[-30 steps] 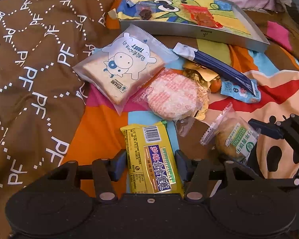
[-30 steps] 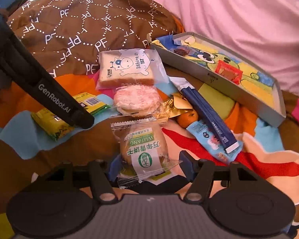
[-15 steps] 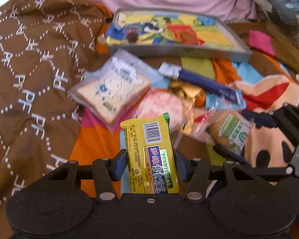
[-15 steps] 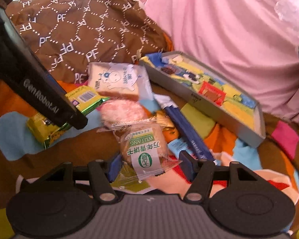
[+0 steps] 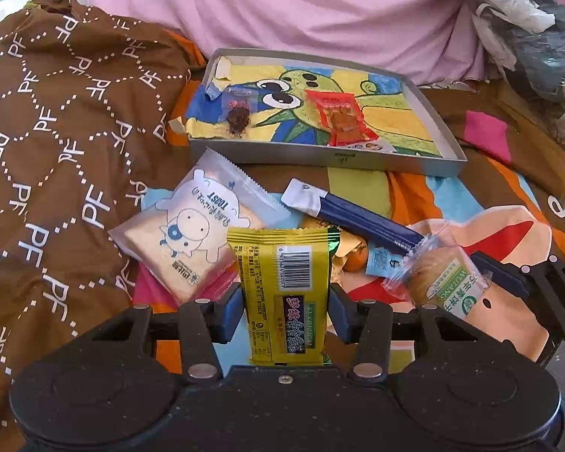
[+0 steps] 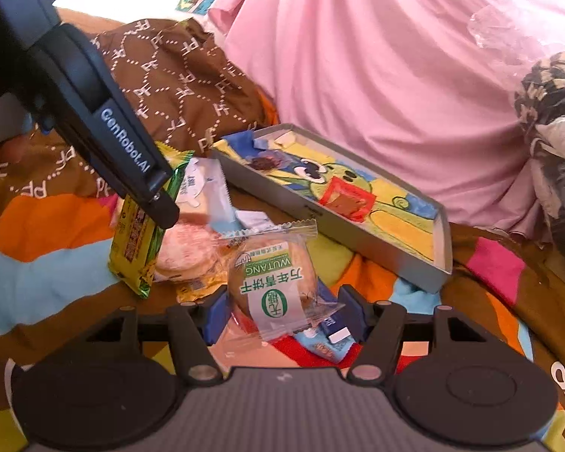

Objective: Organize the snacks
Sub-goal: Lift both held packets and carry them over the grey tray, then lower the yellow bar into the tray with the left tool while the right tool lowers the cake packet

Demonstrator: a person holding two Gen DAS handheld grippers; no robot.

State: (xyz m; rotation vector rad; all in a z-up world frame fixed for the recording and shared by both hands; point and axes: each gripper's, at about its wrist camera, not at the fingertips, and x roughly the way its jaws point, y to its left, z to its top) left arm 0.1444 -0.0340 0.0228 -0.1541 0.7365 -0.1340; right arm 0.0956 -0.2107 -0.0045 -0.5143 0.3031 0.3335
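Gripping a yellow foil snack bar (image 5: pixel 284 293), the left gripper (image 5: pixel 284 310) clamps it between both blue pads; wrapper upright, barcode uppermost, green crimped edge at the top, dark label panel lower down. The right gripper (image 6: pixel 284 310) is clenched on a round biscuit (image 6: pixel 273 282) in clear film with a white-and-green label reading WUTANG. Both items are held above the patterned bedding (image 5: pixel 67 173).

Ahead of the left gripper: toast packet (image 5: pixel 192 237) with a cartoon cow, dark blue stick sachet (image 5: pixel 358 218), small orange sweet (image 5: pixel 356 260), all lying loose. Further ahead: shallow grey tray (image 5: pixel 320 156) with a cartoon-printed lining, holding a red sachet (image 5: pixel 341 115) and a small dark-filled clear sachet (image 5: pixel 239 111). Beside the right gripper's biscuit, to its left: pale round rice cracker (image 6: pixel 184 248).
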